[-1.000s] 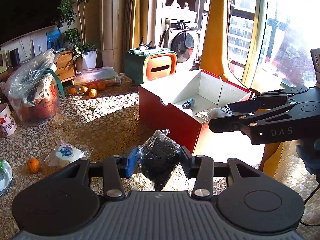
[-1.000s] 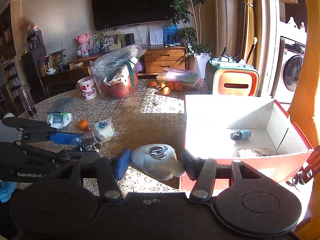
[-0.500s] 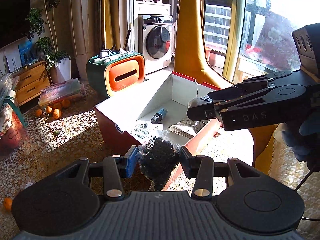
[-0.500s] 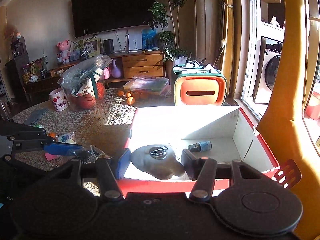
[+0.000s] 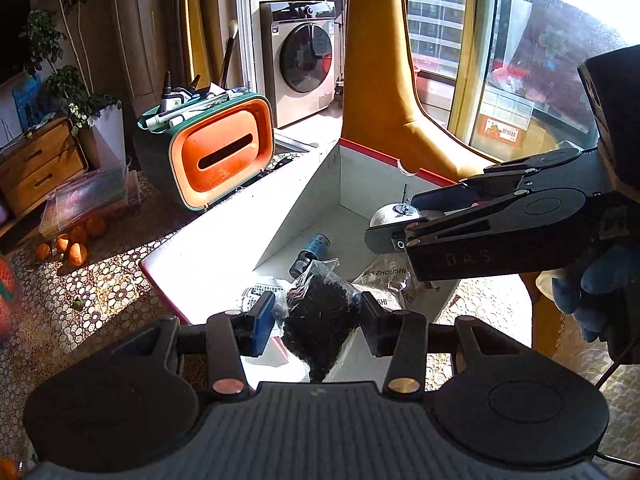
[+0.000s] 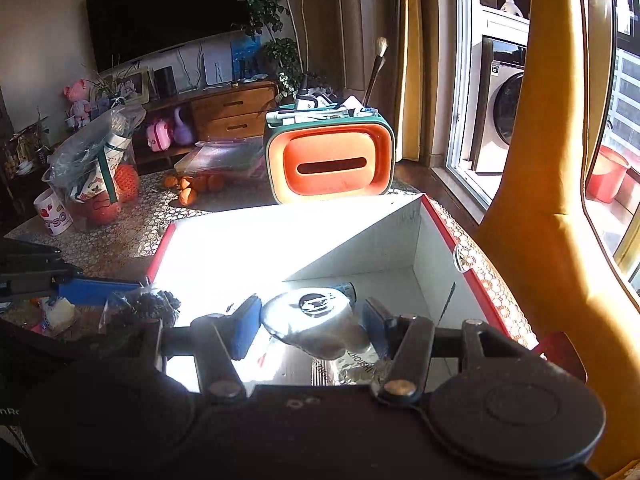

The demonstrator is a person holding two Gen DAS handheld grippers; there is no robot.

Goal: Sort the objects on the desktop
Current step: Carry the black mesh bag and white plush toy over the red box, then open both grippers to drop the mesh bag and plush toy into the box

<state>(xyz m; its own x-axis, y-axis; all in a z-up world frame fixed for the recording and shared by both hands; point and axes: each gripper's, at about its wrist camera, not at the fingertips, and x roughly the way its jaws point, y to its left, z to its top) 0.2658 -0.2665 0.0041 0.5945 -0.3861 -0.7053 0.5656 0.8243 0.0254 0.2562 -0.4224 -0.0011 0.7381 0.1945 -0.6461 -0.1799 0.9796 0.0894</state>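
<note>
An open red box (image 5: 224,232) (image 6: 472,248) with white inside walls stands on the patterned table. My left gripper (image 5: 316,316) is shut on a clear bag of dark bits (image 5: 320,320), hanging over the box's near corner. My right gripper (image 6: 310,322) is shut on a pale grey rounded object (image 6: 316,320) with a dark emblem, held over the box's inside; in the left wrist view that gripper (image 5: 384,236) comes in from the right. A small blue bottle (image 5: 310,254) and a silver packet (image 5: 386,280) lie on the box floor.
An orange and green tissue holder (image 5: 216,156) (image 6: 332,160) with pens on top stands behind the box. Oranges (image 5: 68,246) and a flat plastic case (image 5: 92,200) lie to the left. A plastic bag of goods (image 6: 96,168) and a mug (image 6: 54,212) stand far left. A yellow chair back (image 6: 540,160) rises right.
Both grippers carried their loads from over the table to over the red box; the box now fills the middle of both views and the loose table items have slid out left.
</note>
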